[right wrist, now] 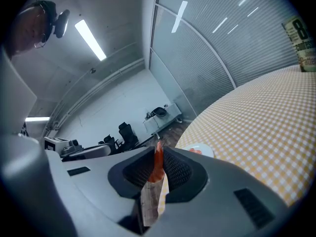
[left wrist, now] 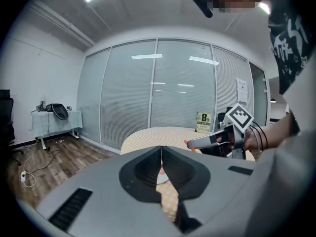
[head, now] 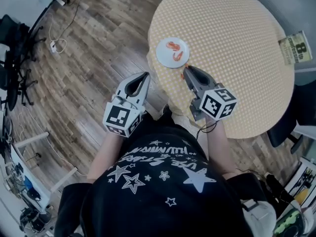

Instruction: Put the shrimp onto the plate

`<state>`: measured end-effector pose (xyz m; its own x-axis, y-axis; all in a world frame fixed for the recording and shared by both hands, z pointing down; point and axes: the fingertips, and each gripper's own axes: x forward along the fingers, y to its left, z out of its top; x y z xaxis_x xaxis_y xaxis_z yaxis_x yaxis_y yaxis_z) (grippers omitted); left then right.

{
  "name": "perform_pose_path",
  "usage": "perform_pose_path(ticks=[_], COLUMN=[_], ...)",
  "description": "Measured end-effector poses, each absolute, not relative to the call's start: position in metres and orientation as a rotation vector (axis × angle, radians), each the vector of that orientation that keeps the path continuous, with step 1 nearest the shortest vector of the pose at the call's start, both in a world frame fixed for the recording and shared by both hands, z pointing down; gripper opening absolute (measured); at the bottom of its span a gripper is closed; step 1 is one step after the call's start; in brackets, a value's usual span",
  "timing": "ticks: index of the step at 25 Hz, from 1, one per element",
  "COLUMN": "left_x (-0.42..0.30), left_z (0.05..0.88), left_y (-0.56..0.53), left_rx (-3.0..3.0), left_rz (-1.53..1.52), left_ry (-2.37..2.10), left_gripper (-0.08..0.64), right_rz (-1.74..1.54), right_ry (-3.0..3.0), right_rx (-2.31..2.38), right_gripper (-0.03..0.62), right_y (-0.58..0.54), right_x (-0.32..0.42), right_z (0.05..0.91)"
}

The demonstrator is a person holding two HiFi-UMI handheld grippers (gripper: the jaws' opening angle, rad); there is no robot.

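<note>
A white plate [head: 172,52] with two orange shrimp [head: 176,52] on it sits near the left edge of the round table [head: 237,58], which has a yellow checked cloth. My right gripper [head: 185,70] hovers just on the near side of the plate, shut on another orange shrimp [right wrist: 158,161] that stands upright between the jaws. In the right gripper view the plate [right wrist: 200,150] lies just ahead. My left gripper [head: 145,75] is shut and holds nothing, off the table's left edge above the wooden floor. The left gripper view shows its closed jaws and the right gripper [left wrist: 189,143] beyond.
A green "8th anniversary" card [head: 295,48] stands at the table's far right edge. A dark office chair [head: 284,125] sits by the table's right side. Cables and a power strip [head: 55,45] lie on the wooden floor at left, near black chairs [head: 15,58].
</note>
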<state>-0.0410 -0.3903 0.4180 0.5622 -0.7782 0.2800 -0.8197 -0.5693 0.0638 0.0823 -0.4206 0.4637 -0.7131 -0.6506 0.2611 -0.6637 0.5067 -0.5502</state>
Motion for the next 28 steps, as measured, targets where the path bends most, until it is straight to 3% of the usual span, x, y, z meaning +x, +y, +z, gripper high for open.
perform_pose_path(ticks=[11, 28], left_x=[-0.072, -0.070], left_z=[0.428, 0.463], left_y=[-0.405, -0.485], left_rx=[2.573, 2.674], left_rz=[0.337, 0.399], left_ry=[-1.370, -1.039], left_gripper=[0.009, 0.009], right_rz=[0.930, 0.980], right_ry=[-2.666, -2.467], right_rx=[1.148, 1.331], right_gripper=[0.063, 0.063], right_y=[-0.443, -0.492], right_x=[0.054, 0.041], right_z=[0.475, 0.517])
